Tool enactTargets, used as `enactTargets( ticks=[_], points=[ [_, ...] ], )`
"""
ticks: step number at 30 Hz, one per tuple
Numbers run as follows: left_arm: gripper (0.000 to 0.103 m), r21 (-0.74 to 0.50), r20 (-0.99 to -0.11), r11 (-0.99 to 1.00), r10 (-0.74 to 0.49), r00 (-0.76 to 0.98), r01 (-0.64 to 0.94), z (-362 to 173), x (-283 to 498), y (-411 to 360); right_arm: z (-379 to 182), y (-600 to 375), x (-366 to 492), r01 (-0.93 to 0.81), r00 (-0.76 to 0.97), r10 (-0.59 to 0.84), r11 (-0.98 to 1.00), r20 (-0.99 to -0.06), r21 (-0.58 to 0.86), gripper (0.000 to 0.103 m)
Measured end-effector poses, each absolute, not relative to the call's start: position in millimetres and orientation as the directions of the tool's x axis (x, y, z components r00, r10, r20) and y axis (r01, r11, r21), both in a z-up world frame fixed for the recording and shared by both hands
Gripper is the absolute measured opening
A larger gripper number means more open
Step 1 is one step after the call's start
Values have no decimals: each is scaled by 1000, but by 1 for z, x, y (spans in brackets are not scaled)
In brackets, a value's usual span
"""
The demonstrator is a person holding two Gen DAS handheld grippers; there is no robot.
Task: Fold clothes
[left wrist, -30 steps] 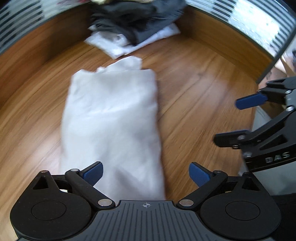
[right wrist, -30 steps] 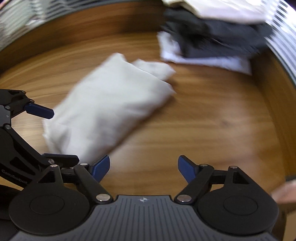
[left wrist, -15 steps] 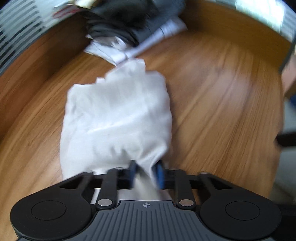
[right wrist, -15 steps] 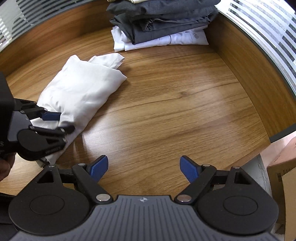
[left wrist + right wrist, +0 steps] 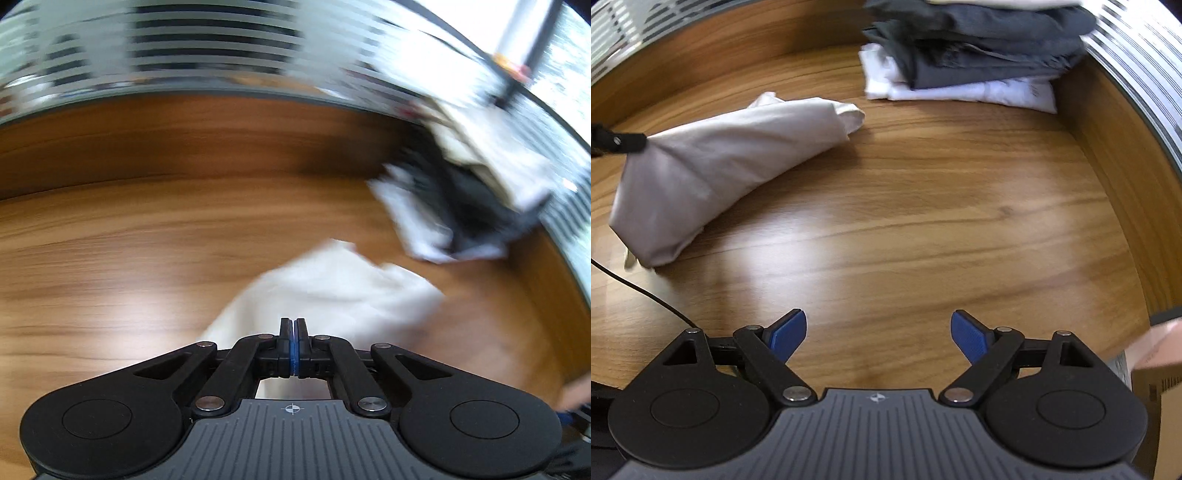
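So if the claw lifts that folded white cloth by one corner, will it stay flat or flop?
Probably flop. The folded white cloth already peaks where the left claw pinches its corner, while the rest sags to the wooden table. It looks thin and light, so the loose end may unfold.

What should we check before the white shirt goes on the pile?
1. Left gripper shut on the white garment: ok, its corner is pinched and lifted.
2. Right gripper free: ok, open over bare wooden table.
3. Garment folded neatly: not ok, one end is bunched and loose.
4. Stack of folded clothes tidy for another piece: cannot tell, its top is cut off.
5. Black cable clear of the garment: ok, it runs apart from it.
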State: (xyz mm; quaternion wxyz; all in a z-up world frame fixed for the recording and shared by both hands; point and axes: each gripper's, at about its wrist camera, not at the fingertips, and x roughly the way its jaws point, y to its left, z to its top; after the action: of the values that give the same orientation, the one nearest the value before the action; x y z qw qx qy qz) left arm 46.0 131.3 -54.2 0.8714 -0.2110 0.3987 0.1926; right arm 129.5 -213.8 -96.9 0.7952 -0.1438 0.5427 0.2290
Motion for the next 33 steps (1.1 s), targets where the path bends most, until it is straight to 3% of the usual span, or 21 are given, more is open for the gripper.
enactTargets(
  ticks=[5,10,19,33],
  points=[
    [2,-173,-820,757,243,518,-630,-63,19,184,-97,-189,131,-584,296,226,812,-928,11,90],
    [6,-181,-861,723,210,463,-666,-73,-4,199,-99,-167,140,-626,288,244,780,-926,11,90],
    [58,-297,-879,684,77,471,-666,-91,-3,187,-93,-108,185,-718,286,320,696,-903,19,90],
    [63,-285,-919,665,15,394,-691,-127,62,205,-117,-1,290,-795,174,343,603,-923,74,89]
  ],
)
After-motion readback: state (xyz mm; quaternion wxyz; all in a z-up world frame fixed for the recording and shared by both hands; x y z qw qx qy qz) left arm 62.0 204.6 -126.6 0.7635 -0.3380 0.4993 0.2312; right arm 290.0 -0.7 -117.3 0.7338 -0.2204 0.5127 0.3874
